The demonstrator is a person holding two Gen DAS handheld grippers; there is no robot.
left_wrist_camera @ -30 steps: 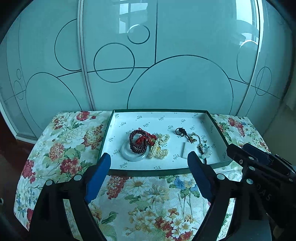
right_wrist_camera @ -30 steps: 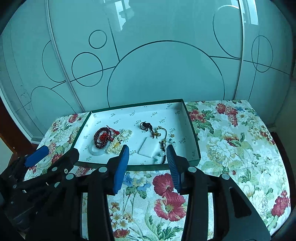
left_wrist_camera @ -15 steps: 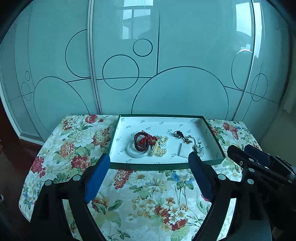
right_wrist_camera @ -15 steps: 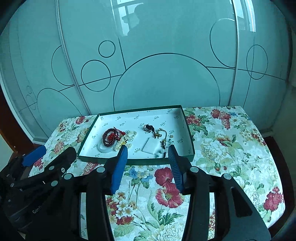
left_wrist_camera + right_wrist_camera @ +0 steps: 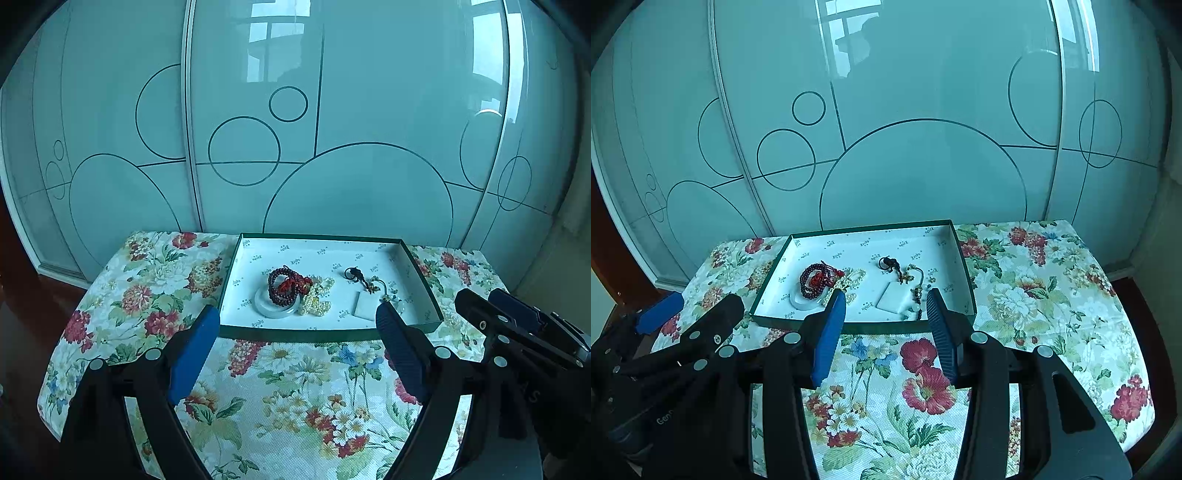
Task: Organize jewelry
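Note:
A green box with white lining (image 5: pixel 328 334) (image 5: pixel 864 326) sits at the back of a flowered table. In it lie a dark red bead bracelet (image 5: pixel 282 288) (image 5: pixel 814 282) on a pale jade bangle (image 5: pixel 264 308) (image 5: pixel 801 303), a cream pearl strand (image 5: pixel 316 299) (image 5: pixel 854 277), a white rectangular pendant (image 5: pixel 364 305) (image 5: pixel 892 300) and a dark cord with charms (image 5: pixel 356 276) (image 5: pixel 891 264). My left gripper (image 5: pixel 293 334) is open and empty, in front of the box. My right gripper (image 5: pixel 886 317) is open and empty, in front of the box.
The flowered cloth (image 5: pixel 295 398) (image 5: pixel 1034 295) covers a small table with edges near on the left and right. Glass sliding doors with circle patterns (image 5: pixel 332 147) stand right behind the table. The right gripper's body (image 5: pixel 524 332) shows at the left view's right edge.
Both grippers have drawn back and up from the box, so more of the table and doors shows. Both stay open and empty. The jewelry has not moved.

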